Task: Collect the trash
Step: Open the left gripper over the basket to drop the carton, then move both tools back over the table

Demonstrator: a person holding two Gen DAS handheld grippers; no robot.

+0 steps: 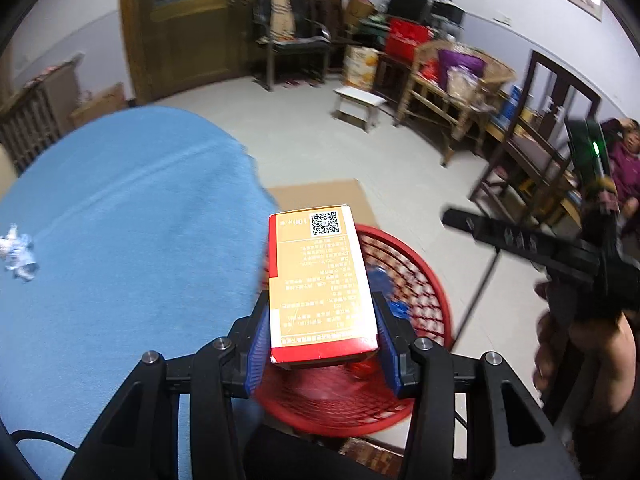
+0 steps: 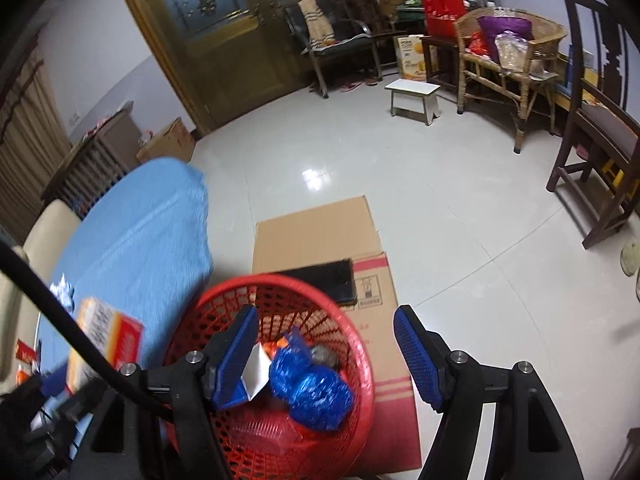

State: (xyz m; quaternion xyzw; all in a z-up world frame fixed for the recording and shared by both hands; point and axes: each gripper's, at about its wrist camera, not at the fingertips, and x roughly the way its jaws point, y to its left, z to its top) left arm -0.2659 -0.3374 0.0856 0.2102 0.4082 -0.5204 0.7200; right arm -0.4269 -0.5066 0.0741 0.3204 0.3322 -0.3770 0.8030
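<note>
My left gripper [image 1: 322,344] is shut on an orange and red carton [image 1: 320,280] and holds it over the edge of the red mesh basket [image 1: 416,280]. The carton also shows at the left of the right wrist view [image 2: 108,340]. My right gripper [image 2: 326,354] is open and empty above the red basket [image 2: 224,304], which holds blue crumpled wrappers [image 2: 312,384] and a white paper scrap [image 2: 256,372]. A crumpled white and blue wrapper [image 1: 18,254] lies on the blue tablecloth [image 1: 120,240].
The basket stands on flattened cardboard [image 2: 320,232] on the tiled floor, next to the blue-covered table [image 2: 132,232]. A dark wooden chair [image 2: 600,152], a wicker chair [image 2: 508,56] and a small white stool [image 2: 414,96] stand further off. A person [image 1: 624,160] sits at the right.
</note>
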